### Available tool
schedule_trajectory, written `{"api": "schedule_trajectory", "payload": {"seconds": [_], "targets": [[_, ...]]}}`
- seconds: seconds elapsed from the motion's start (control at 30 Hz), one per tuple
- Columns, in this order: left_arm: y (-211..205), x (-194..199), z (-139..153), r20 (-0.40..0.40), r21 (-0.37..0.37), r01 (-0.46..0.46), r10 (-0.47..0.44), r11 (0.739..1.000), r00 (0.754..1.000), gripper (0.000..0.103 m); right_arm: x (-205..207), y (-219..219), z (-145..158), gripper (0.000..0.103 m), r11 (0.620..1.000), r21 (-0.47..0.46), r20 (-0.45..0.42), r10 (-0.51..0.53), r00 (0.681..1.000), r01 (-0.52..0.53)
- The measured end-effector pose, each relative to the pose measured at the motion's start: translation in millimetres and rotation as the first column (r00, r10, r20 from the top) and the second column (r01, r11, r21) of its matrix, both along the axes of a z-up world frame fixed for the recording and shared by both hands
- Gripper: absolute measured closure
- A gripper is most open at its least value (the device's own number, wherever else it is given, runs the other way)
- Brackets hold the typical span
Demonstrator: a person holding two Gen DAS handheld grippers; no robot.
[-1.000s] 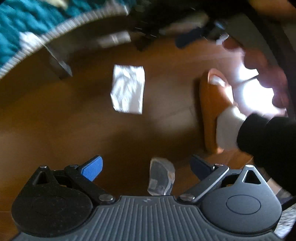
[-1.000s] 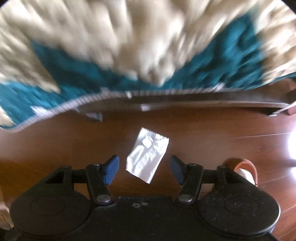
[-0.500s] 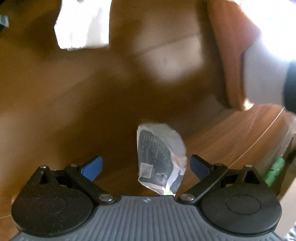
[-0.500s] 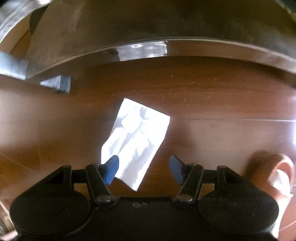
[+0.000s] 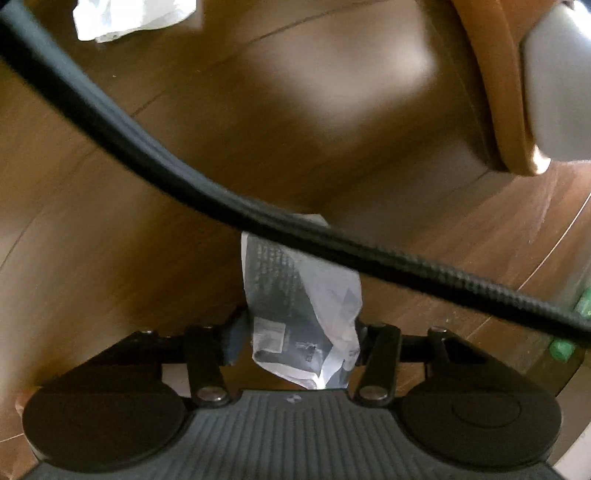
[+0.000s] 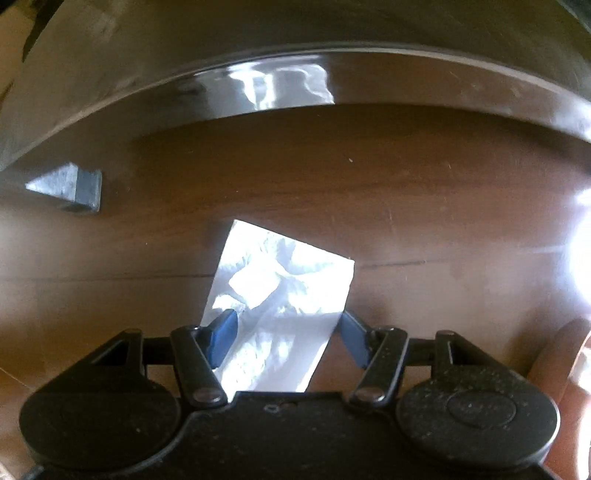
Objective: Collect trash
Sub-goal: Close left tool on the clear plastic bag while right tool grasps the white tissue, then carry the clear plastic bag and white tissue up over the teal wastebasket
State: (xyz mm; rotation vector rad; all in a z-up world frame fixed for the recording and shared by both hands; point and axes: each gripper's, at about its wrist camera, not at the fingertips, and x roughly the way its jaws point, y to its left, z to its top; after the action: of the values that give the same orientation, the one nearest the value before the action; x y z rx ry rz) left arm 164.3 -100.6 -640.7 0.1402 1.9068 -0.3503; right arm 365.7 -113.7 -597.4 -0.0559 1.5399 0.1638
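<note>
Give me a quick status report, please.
Left gripper just closed on the printed wrapper. Right gripper open, straddling the white wrapper on the floor. Black cable crosses the left view.

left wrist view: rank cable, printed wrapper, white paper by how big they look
1. cable: spans the whole picture, but it hangs close to the lens, so its real size is unsure.
2. printed wrapper, between the left gripper's jaws.
3. white paper: cut off by the top edge, farther away.
</note>
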Motion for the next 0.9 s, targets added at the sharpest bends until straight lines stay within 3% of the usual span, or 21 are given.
{"api": "schedule_trajectory", "payload": {"seconds": [0.1,0.2,0.3,0.33,0.6,0.9], "targets": [[2,-3,2,0.023,0.007,0.013,-0.013,1.000,1.000,0.069,-3,17,-2,0.045,0.993,-0.099,0.010,0.071,0.997,-0.069],[8,1,3,0.021,-0.003,-0.016,0.017,1.000,1.000,0.081,-1,20,-3,0.054,0.994,-0.102,-0.003,0.044,0.999,-0.044],[15,5,5,0.022,-0.003,-0.051,0.052,0.999,0.998,0.086,0,21,0,0.095,0.996,-0.085,-0.004,0.035,0.999,-0.036],[17,8,6,0.029,0.000,-0.058,0.058,0.998,0.998,0.086,1,20,-1,0.101,0.996,-0.082,-0.021,0.037,0.999,-0.039],[40,32,29,0.082,0.043,-0.127,0.123,0.991,0.989,0.091,-3,-10,26,0.101,0.996,-0.076,-0.016,0.036,0.999,-0.037],[56,65,125,0.256,0.034,-0.201,0.186,0.979,0.949,0.091,-10,-32,116,0.101,0.998,-0.060,0.073,-0.011,0.997,0.015]]}}
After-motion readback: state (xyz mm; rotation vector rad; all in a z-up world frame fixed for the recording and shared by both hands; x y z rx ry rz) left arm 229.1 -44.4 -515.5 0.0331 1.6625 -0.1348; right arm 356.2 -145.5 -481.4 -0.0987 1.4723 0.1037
